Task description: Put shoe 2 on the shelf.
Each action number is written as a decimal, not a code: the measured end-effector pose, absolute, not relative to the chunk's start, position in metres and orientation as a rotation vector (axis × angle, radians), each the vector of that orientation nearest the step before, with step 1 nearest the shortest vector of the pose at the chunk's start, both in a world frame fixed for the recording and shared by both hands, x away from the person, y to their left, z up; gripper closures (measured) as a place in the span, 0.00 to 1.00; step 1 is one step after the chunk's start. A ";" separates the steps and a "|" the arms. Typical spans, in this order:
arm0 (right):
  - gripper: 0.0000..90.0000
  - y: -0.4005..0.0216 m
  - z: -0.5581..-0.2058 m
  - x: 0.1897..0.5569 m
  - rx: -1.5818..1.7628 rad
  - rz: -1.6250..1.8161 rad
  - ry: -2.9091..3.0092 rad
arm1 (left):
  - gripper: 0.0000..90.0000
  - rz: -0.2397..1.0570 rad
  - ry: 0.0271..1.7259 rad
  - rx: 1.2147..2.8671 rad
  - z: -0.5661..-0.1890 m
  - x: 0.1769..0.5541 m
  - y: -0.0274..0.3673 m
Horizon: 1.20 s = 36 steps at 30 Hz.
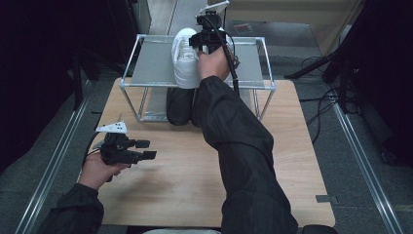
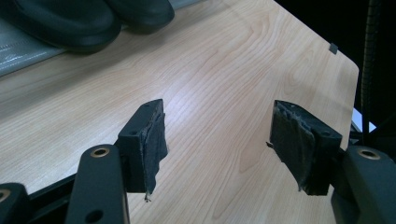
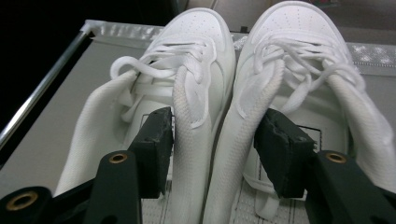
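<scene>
White leather and white laces sit right in front of my right gripper (image 3: pixel 212 154): a pair of white sneakers (image 3: pixel 261 84) stands side by side on the grey top shelf (image 1: pixel 153 63) of a metal-framed rack at twelve o'clock on the wooden table (image 1: pixel 195 165). My jaws are spread, one dipped into each shoe's opening, so the two inner collars lie between the pads. I judge that is the reason for this straddle: one squeeze would pinch both inner walls together and let me carry the pair as a unit. The pads look near the collars, but I cannot tell whether they press them yet.

Under the shelf, at the rack's foot, a pair of black shoes (image 1: pixel 181 106) rests with toes poking out toward me, probably because the lower level is taken and the white pair belongs above.

My left gripper (image 1: pixel 144 149) hovers low at about eight o'clock, well apart from the rack, jaws spread wide and empty over bare wood. I keep it parked there, likely to stay out of the right arm's reach.
</scene>
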State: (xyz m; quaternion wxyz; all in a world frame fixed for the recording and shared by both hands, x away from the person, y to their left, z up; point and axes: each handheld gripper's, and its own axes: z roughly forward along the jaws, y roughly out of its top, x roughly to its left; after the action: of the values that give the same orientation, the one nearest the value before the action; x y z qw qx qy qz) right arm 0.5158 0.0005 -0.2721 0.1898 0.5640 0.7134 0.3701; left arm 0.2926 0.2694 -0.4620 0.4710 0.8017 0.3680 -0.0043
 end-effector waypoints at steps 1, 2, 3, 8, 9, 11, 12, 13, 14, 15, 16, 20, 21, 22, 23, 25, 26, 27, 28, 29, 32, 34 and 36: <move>0.53 -0.001 -0.270 0.514 1.582 1.054 2.012 | 0.40 -0.011 0.899 1.966 -0.462 0.293 0.269; 0.52 -0.003 -0.269 0.513 1.587 1.065 2.026 | 0.40 -0.008 0.901 1.966 -0.462 0.292 0.269; 0.52 -0.005 -0.267 0.512 1.590 1.069 2.045 | 0.40 -0.006 0.900 1.969 -0.462 0.292 0.268; 0.53 -0.013 -0.258 0.500 1.534 1.071 2.066 | 0.40 -0.013 0.899 1.978 -0.462 0.293 0.267; 0.54 -0.015 -0.256 0.497 1.528 1.078 2.068 | 0.40 -0.013 0.898 1.977 -0.462 0.292 0.266; 0.54 -0.018 -0.253 0.491 1.503 1.077 2.094 | 0.40 -0.017 0.892 1.982 -0.462 0.292 0.266; 0.55 -0.019 -0.252 0.489 1.485 1.083 2.104 | 0.40 -0.016 0.892 1.981 -0.462 0.292 0.265; 0.55 -0.021 -0.251 0.486 1.483 1.090 2.113 | 0.40 -0.013 0.892 1.979 -0.463 0.292 0.265; 0.55 -0.022 -0.251 0.483 1.471 1.098 2.117 | 0.40 -0.014 0.893 1.979 -0.463 0.292 0.265; 0.56 -0.024 -0.250 0.480 1.458 1.105 2.129 | 0.40 -0.011 0.891 1.981 -0.463 0.292 0.264; 0.56 -0.025 -0.250 0.478 1.444 1.114 2.138 | 0.40 -0.011 0.891 1.984 -0.462 0.292 0.264; 0.56 -0.032 -0.250 0.465 1.406 1.164 2.160 | 0.40 -0.016 0.886 1.981 -0.461 0.292 0.264; 0.56 -0.034 -0.250 0.461 1.392 1.166 2.168 | 0.40 -0.015 0.887 1.982 -0.461 0.293 0.264; 0.55 -0.035 -0.250 0.459 1.387 1.174 2.174 | 0.40 -0.015 0.890 1.981 -0.461 0.292 0.263; 0.54 -0.037 -0.251 0.456 1.374 1.182 2.181 | 0.40 -0.015 0.890 1.983 -0.461 0.293 0.263; 0.53 -0.041 -0.250 0.449 1.346 1.202 2.187 | 0.40 -0.014 0.888 1.987 -0.462 0.293 0.263; 0.53 -0.043 -0.250 0.445 1.335 1.218 2.186 | 0.40 -0.014 0.889 1.987 -0.462 0.293 0.263; 0.53 -0.046 -0.250 0.441 1.325 1.238 2.190 | 0.40 -0.016 0.890 1.991 -0.462 0.294 0.263; 0.53 -0.048 -0.250 0.438 1.314 1.245 2.193 | 0.40 -0.017 0.890 1.991 -0.462 0.294 0.263; 0.53 -0.051 -0.251 0.434 1.303 1.251 2.196 | 0.40 -0.016 0.890 1.989 -0.462 0.294 0.262; 0.51 -0.057 -0.253 0.425 1.263 1.240 2.217 | 0.40 -0.013 0.886 1.990 -0.462 0.295 0.262; 0.51 -0.061 -0.255 0.420 1.254 1.244 2.228 | 0.40 -0.017 0.888 1.993 -0.462 0.296 0.261; 0.51 -0.064 -0.258 0.416 1.234 1.252 2.235 | 0.40 -0.016 0.881 1.994 -0.462 0.296 0.260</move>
State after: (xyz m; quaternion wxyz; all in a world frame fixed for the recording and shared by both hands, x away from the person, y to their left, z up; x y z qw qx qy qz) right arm 0.4158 -0.0643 -0.2580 0.1483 0.4292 0.7773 0.4354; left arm 0.2964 0.2598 -0.4617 0.4623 0.8111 0.3583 -0.0065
